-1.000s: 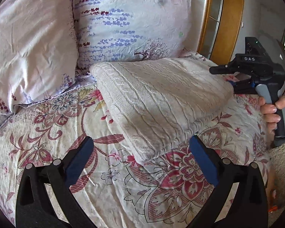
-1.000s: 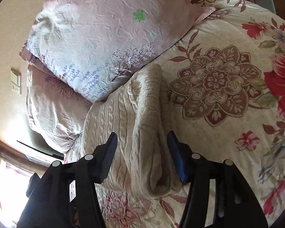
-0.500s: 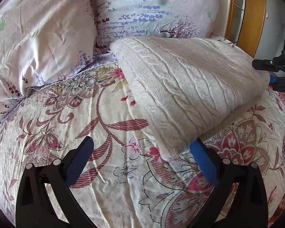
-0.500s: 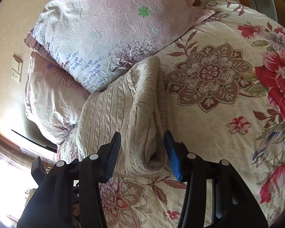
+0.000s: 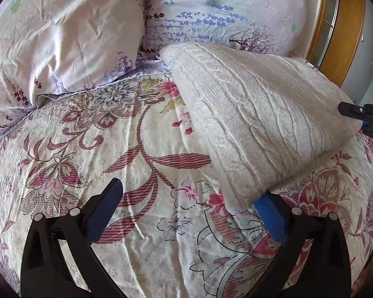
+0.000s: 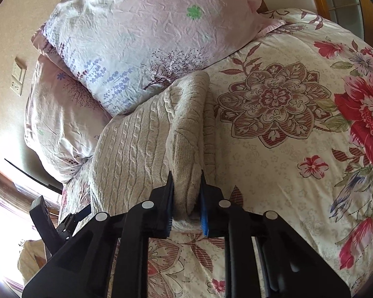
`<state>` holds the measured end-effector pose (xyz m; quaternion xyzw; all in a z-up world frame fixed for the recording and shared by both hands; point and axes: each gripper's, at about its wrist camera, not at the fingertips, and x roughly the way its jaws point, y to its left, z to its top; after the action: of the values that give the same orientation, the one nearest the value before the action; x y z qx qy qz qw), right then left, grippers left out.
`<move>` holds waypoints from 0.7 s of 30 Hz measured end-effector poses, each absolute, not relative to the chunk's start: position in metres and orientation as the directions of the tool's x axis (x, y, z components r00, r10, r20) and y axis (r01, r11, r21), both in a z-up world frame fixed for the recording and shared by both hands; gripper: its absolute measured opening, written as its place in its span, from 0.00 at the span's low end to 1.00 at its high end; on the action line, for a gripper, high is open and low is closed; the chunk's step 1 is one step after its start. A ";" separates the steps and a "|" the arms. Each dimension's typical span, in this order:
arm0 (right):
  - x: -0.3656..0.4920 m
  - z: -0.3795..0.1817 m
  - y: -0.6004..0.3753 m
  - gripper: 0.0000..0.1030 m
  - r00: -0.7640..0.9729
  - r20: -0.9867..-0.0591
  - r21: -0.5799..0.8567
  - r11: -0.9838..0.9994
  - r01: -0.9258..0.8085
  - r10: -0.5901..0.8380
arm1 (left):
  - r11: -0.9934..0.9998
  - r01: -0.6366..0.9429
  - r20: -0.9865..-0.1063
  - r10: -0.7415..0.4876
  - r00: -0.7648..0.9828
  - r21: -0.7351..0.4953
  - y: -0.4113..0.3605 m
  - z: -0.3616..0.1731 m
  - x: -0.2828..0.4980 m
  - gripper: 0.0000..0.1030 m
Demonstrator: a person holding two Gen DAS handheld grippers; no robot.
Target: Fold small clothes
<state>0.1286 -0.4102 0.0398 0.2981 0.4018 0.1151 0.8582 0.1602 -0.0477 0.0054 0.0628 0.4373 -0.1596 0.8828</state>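
Note:
A folded cream cable-knit sweater (image 5: 256,124) lies on the floral bedspread (image 5: 141,164), its far end against the pillows. My left gripper (image 5: 191,198) hovers open over the quilt at the sweater's near corner; that corner overlaps the tip of its right blue pad (image 5: 271,213). In the right wrist view the same sweater (image 6: 141,159) runs away from me, and my right gripper (image 6: 186,198) is closing its jaws on the bunched fold at its near corner, both pads pressing the knit. The right gripper's black body (image 5: 368,116) shows at the right edge of the left wrist view.
Two pale floral pillows (image 5: 62,37) (image 5: 226,12) stand at the head of the bed. A wooden frame (image 5: 345,22) rises at the far right. A wall switch plate (image 6: 18,74) sits on the beige wall beyond the pillows.
The right gripper's jaws have drawn together onto the sweater's folded edge. The left gripper moved in lower toward the sweater's near corner, and the sweater now looms larger in its view.

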 end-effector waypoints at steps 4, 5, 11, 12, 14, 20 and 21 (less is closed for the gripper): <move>0.118 0.062 -0.407 0.12 0.693 -0.528 0.651 0.758 -0.042 0.492 | 0.954 0.255 -0.759 -0.281 0.588 -0.155 -0.022 0.015 0.166 0.91; 0.116 0.064 -0.404 0.12 0.694 -0.532 0.637 0.769 -0.049 0.485 | 0.952 0.236 -0.755 -0.298 0.585 -0.193 -0.016 0.015 0.168 0.91; 0.122 0.026 -0.403 0.11 0.628 -0.656 0.587 0.806 0.075 0.419 | 0.958 0.207 -0.782 -0.281 0.556 -0.198 -0.017 0.004 0.165 0.86; 0.121 0.023 -0.406 0.11 0.632 -0.648 0.602 0.795 0.082 0.425 | 0.961 0.201 -0.784 -0.272 0.558 -0.191 -0.019 0.005 0.161 0.84; 0.117 0.022 -0.407 0.11 0.637 -0.654 0.592 0.801 0.093 0.409 | 0.967 0.198 -0.789 -0.246 0.563 -0.160 -0.021 0.003 0.158 0.84; 0.117 0.028 -0.402 0.11 0.643 -0.681 0.541 0.833 0.120 0.349 | 0.966 0.257 -0.776 -0.142 0.615 0.027 -0.036 0.007 0.141 0.92; 0.118 0.030 -0.402 0.11 0.649 -0.680 0.538 0.833 0.126 0.341 | 0.963 0.267 -0.768 -0.147 0.624 0.032 -0.035 0.011 0.137 0.94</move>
<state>0.1178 -0.4023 0.0299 0.2818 0.4141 0.0624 0.8632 0.1367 -0.0351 0.0106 0.0716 0.4182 -0.1154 0.8982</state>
